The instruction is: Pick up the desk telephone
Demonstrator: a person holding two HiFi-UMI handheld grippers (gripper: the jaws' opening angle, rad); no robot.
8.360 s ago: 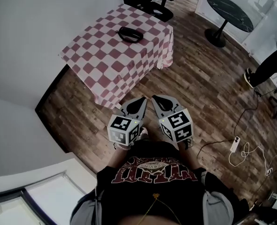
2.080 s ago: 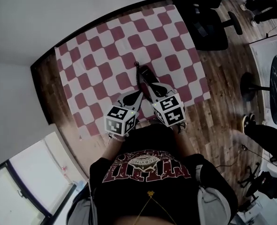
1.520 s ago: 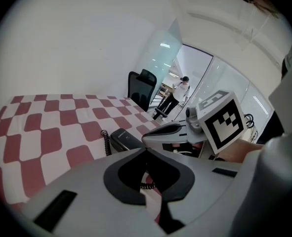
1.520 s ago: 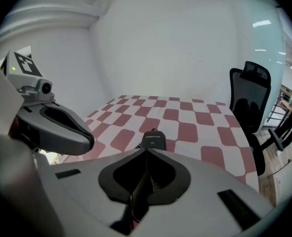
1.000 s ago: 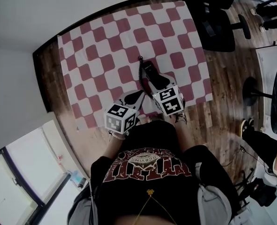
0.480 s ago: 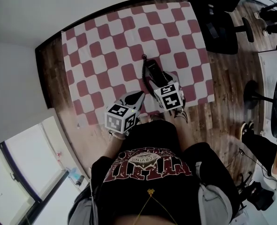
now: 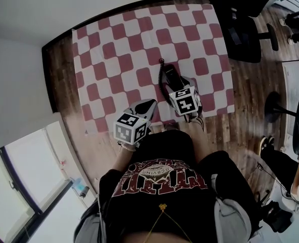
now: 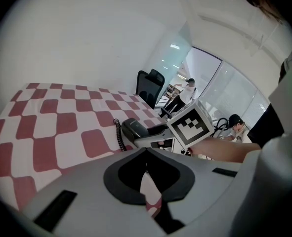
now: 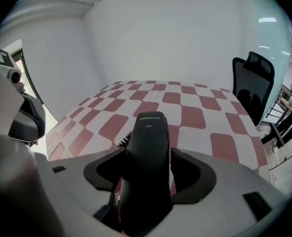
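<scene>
A black desk telephone with a coiled cord lies on a table under a red and white checked cloth. My right gripper reaches over it from the near side. In the right gripper view the handset runs lengthwise between the jaws of the right gripper. These jaws have just been opening and stand wide on either side of the handset. My left gripper hangs shut over the table's near edge, with nothing in it. The left gripper view shows its joined tips and the telephone beyond.
A black office chair stands at the table's far right corner. White walls border the table on the far and left sides. A wooden floor lies to the right. Two people are in the background by a glass wall.
The person has walked up to the table. Over the last second the right gripper has pushed forward and down over the telephone. The left gripper has stayed by the near edge.
</scene>
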